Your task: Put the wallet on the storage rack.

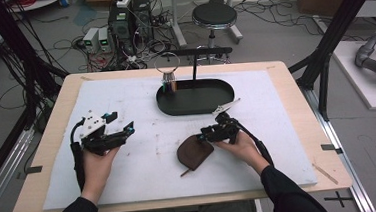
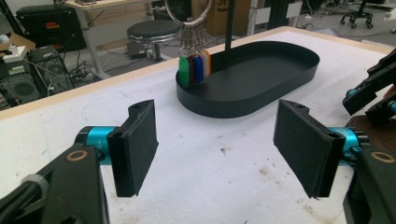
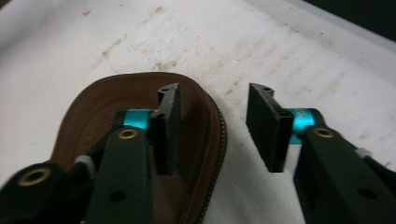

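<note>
The white-covered worktop [image 1: 130, 175] carried a black oval tray [image 1: 196, 103] at upper centre. A brown leather pouch [image 1: 193, 153] lay flat at lower centre. The right tool [image 1: 204, 133] stood over the pouch's upper right edge, jaws partly apart, straddling its zipped rim without gripping. The left tool [image 1: 130, 127], at left, gaped wide and empty, well apart from the pouch.

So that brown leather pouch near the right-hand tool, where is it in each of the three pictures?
High view: the brown pouch lies low and centre on the white mat, beside the right gripper.
Left gripper view: a brown sliver at the right edge, likely the pouch.
Right gripper view: it is lower left, one jaw over it, its zipped edge in the gap.
Shared landmark: the stained white mat.
</note>
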Demonstrator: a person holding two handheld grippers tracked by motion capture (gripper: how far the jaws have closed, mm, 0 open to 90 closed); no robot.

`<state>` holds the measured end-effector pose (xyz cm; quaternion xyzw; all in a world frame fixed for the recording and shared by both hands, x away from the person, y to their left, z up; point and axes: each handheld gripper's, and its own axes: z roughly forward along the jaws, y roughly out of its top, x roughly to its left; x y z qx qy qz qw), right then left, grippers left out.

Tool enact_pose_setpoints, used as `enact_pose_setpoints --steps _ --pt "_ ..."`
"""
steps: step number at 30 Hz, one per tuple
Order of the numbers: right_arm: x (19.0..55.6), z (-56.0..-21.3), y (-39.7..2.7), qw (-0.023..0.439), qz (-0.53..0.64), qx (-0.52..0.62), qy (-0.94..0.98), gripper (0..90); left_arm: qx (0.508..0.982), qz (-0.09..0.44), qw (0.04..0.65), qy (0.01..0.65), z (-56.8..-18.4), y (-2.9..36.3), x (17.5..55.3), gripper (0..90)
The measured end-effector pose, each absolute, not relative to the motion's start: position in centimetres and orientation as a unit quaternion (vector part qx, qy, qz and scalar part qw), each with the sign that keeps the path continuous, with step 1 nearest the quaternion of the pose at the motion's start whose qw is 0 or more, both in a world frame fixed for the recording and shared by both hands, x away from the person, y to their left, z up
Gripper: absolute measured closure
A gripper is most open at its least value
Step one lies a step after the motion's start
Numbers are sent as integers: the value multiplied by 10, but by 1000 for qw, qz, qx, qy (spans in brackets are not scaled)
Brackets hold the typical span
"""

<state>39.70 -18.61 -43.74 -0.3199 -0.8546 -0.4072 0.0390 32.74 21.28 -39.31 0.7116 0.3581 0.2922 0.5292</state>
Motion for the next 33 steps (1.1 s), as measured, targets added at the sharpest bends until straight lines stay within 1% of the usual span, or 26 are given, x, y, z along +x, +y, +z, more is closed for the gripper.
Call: enact_pose_setpoints --steps 2,3,9,11,14,20,23,28,33 --pt "396 -436 -185 43 -409 -313 -856 701 714 291 528 355 -393 212 327 302" --pt "394 -435 -184 35 -409 -306 -859 741 714 291 527 356 -393 211 327 302" --pt "388 -430 -182 12 -401 -287 -870 777 715 289 528 355 -394 210 328 302" --pt "384 -427 -182 -5 -398 -280 -873 805 715 289 528 355 -394 209 328 302" --pt "381 -422 -184 -15 -410 -268 -872 832 717 288 528 353 -394 207 329 302" --pt "372 -413 -187 -36 -435 -245 -866 853 717 282 533 350 -394 203 328 309" --pt "367 -407 -190 -56 -455 -230 -858 859 712 281 542 346 -392 200 327 315" --pt "362 -398 -198 -85 -485 -209 -845 867 716 257 555 338 -394 193 329 315" --pt "356 -393 -204 -95 -496 -183 -843 868 723 219 572 321 -396 182 332 315"
